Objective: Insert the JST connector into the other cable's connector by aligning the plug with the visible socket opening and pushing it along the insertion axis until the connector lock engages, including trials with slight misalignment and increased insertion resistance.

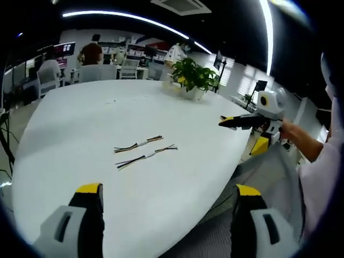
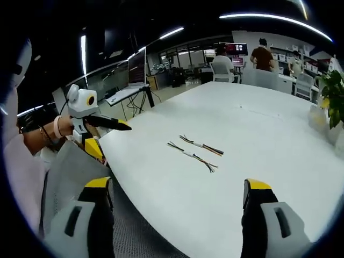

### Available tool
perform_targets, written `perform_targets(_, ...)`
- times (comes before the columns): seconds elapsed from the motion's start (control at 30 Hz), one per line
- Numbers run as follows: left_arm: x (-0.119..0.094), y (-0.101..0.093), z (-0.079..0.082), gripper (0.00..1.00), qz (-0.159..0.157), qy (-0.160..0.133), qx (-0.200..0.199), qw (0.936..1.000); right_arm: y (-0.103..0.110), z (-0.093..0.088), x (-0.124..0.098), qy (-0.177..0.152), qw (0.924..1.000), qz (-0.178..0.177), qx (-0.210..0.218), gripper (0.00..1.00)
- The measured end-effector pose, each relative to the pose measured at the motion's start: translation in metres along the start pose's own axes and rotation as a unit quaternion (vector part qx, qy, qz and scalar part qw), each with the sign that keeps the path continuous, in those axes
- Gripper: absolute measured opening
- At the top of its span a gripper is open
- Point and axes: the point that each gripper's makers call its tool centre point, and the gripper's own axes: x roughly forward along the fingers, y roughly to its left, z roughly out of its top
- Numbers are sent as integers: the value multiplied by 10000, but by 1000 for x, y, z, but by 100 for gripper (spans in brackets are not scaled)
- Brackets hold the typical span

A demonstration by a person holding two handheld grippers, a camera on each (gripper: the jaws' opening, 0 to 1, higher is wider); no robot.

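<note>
Two short cables of coloured wires lie side by side on the white table [image 1: 80,134], apart from each other. Each has a white connector near its middle. In the left gripper view the farther cable [image 1: 138,144] lies just above the nearer cable [image 1: 146,156]. My left gripper [image 1: 167,189] stands open over the table's near edge, well short of them and holding nothing. The right gripper [image 1: 226,120] shows at the right, off the table's edge. In the right gripper view the cables [image 2: 201,145] [image 2: 191,156] lie ahead of my open, unloaded right gripper [image 2: 178,185]. The left gripper [image 2: 124,127] shows at the left.
A potted plant [image 1: 194,75] stands at the table's far side, also seen as the plant [image 2: 330,91]. Chairs and people sit at desks beyond the table. A person's hand [image 2: 51,131] and grey-clad lap lie by the near table edge.
</note>
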Motion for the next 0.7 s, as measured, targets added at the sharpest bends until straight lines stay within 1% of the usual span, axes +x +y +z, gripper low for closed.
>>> perform_targets(0.17, -3, 3, -3, 99, 127, 37, -68, 9999, 0, 0, 1, -5, 10000, -3, 2, 99)
perform_targets(0.3, -6, 4, 2, 99, 215, -167, -115, 9996, -1, 4, 1, -92, 9999, -48, 3, 99)
perform_targets(0.4, -7, 7, 5, 99, 319, -336, -231, 9987, 0, 6, 1, -155, 9999, -73, 12, 99)
perform_targets(0.57, -3, 4, 2, 99, 290, -343, -286, 9986, 2, 5, 4, -182, 9998, -75, -1, 99)
perform_targets(0.63, 0, 2, 3, 99, 290, -418, -336, 9981, 2, 2, 5, -193, 9998, -87, 32, 99)
perform_targets(0.67, 0, 1, 3, 99, 285, -414, -326, 9982, 2, 2, 5, -203, 9997, -101, 33, 99)
perform_targets(0.7, 1, 0, 2, 99, 297, -373, -229, 9986, 2, 0, 6, -207, 9997, -126, 24, 99)
